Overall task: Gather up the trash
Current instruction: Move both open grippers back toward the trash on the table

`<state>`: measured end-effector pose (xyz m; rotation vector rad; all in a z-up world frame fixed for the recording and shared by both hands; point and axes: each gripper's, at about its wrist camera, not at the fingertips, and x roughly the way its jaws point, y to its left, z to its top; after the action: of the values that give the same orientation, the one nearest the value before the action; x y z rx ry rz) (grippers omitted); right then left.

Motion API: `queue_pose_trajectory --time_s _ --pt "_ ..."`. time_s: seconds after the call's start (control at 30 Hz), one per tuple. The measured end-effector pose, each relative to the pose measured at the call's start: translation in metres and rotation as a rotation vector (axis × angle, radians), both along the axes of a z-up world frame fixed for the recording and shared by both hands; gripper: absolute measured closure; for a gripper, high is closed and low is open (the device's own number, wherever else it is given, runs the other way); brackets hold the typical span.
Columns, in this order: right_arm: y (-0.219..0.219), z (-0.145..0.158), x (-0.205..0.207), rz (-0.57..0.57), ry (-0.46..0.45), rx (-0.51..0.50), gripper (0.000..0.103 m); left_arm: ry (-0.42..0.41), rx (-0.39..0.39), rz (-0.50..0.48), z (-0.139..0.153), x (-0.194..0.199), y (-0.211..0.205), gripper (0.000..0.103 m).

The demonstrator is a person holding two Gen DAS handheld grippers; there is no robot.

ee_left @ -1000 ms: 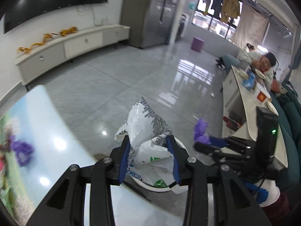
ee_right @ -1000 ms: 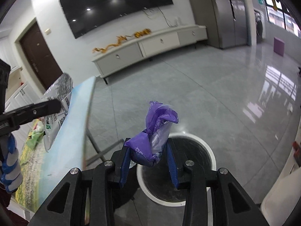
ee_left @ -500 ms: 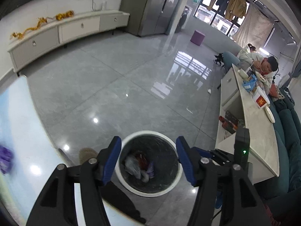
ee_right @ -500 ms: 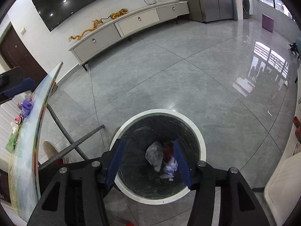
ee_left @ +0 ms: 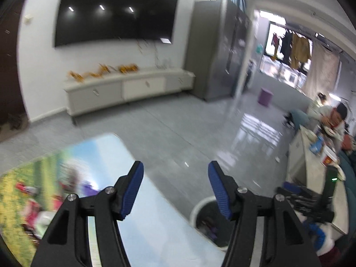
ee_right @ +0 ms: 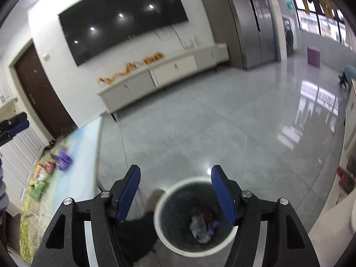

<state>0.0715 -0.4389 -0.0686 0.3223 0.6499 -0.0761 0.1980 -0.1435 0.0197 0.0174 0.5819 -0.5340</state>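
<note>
The surface (ee_left: 142,218), covered with a glossy printed sheet of pale blue and green-yellow, was seen at 8 o'clock in the left wrist view, with blurred wrappers (ee_left: 33,202) in red, purple and green scattered on it. In the right wrist view the same surface (ee_right: 80,155) lay at 9 o'clock, a purple wrapper (ee_right: 63,159) among the litter there. A grey tiled floor (ee_right: 222,122) with bright window reflections filled the room; a large dark television (ee_right: 124,15) was mounted on the white wall above a long low cabinet (ee_right: 169,71), and a brown door (ee_right: 37,91) was seen at 10 o'clock. No writing or brand could be read, since both views were blurred.

The left claw (ee_left: 175,189) was spread wide and held nothing. The right claw (ee_right: 175,191) was likewise wide and empty, above the white-rimmed trash bin (ee_right: 169,189) at 6 o'clock. Collected trash (ee_right: 203,227), pale, red and purple pieces, lay at the bottom of the bin. The bin (ee_left: 200,207) was partly seen at 5 o'clock in the left wrist view, just beside the surface edge.
</note>
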Motion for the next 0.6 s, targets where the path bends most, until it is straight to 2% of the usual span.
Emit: queue_pose_trajectory --time_s 0.1,0.23,0.37,0.6 --pt "0.02 0.032 -0.008 0.033 -0.072 -0.032 0.034 -0.103 0.01 0.083 0.022 -0.021 0.046 0.045" --pt "0.049 0.062 -0.013 0.081 -0.135 -0.067 0.032 -0.183 0.034 0.173 0.04 -0.046 0.104 0.045" --pt "0.083 0.084 -0.011 0.141 -0.185 -0.091 0.032 -0.209 0.051 0.275 0.047 -0.066 0.159 0.044" --pt "0.135 0.097 0.006 0.22 -0.215 -0.119 0.032 -0.175 -0.002 0.455 0.038 -0.093 0.256 0.044"
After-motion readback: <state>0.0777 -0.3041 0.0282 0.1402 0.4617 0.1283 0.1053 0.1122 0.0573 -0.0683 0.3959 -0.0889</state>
